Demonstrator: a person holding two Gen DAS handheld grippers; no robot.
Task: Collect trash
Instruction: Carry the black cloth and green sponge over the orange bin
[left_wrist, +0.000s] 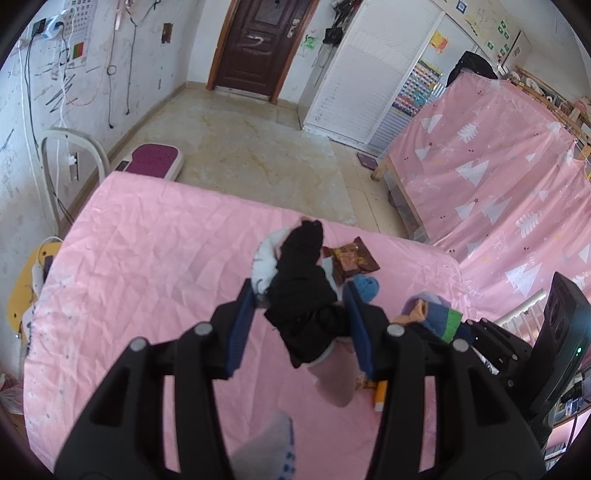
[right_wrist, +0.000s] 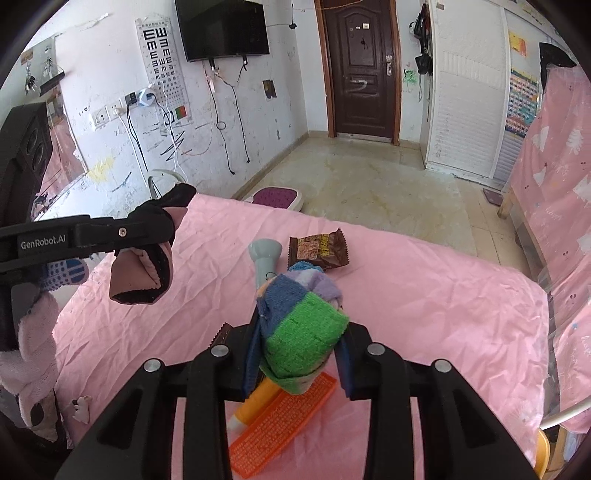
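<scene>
Left gripper (left_wrist: 301, 295): black frame, blue pads, "GenRobot.AI" on its side; clamped on a black sock (left_wrist: 303, 295) with pink lining, held above the bed.
Bed (left_wrist: 147, 258): pink sheet, creased.
Grey tube (right_wrist: 264, 258): flared end, lying flat on the sheet.
Wrapper (right_wrist: 319, 251): brown crinkled foil, print unreadable, on the sheet.
Right gripper (right_wrist: 299, 325): angled down, clamped on a striped sock (right_wrist: 301, 332), knit, blue, green and lilac.
Orange pack (right_wrist: 284, 424): flat, fine print, beneath the right gripper.

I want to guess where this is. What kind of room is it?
Probably a bedroom in a home: a bed with a pink sheet, a white wardrobe, a wall TV and a brown door.
</scene>
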